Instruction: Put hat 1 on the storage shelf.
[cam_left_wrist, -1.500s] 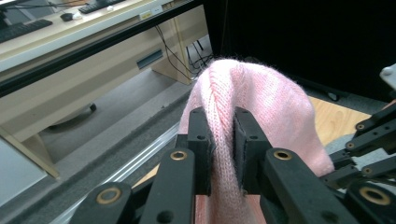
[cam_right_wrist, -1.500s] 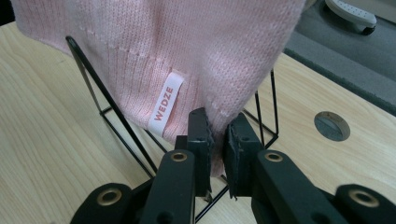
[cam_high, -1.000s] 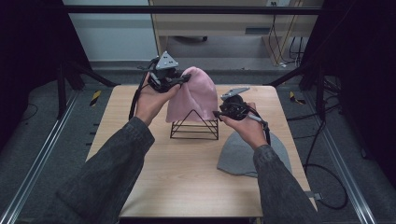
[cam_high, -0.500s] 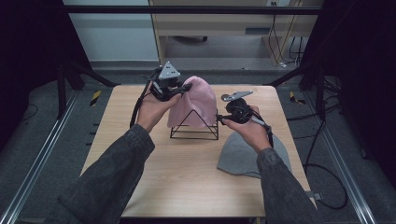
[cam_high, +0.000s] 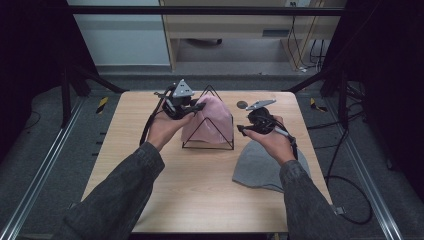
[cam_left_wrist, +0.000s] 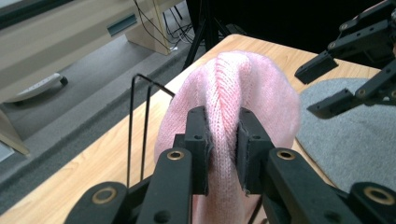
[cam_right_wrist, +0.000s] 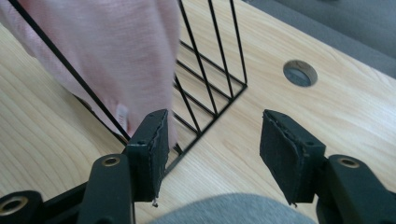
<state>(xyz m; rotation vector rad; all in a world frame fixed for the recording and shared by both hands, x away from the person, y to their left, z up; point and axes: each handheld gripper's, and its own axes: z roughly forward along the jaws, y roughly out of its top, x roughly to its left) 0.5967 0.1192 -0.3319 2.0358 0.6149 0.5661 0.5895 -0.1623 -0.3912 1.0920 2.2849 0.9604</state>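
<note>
Left gripper view: left gripper (cam_left_wrist: 222, 149) pinches a fold of the soft, floppy pink beanie (cam_left_wrist: 243, 88) mid-frame; right gripper (cam_right_wrist: 212, 154) gapes, holding nothing.

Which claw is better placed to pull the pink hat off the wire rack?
Left. The left claw is shut on the pink hat; the right claw is open beside the rack.

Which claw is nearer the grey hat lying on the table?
Right. The right claw hovers open just above the grey hat; the left claw is across the wire stand, pinching the pink hat.
</note>
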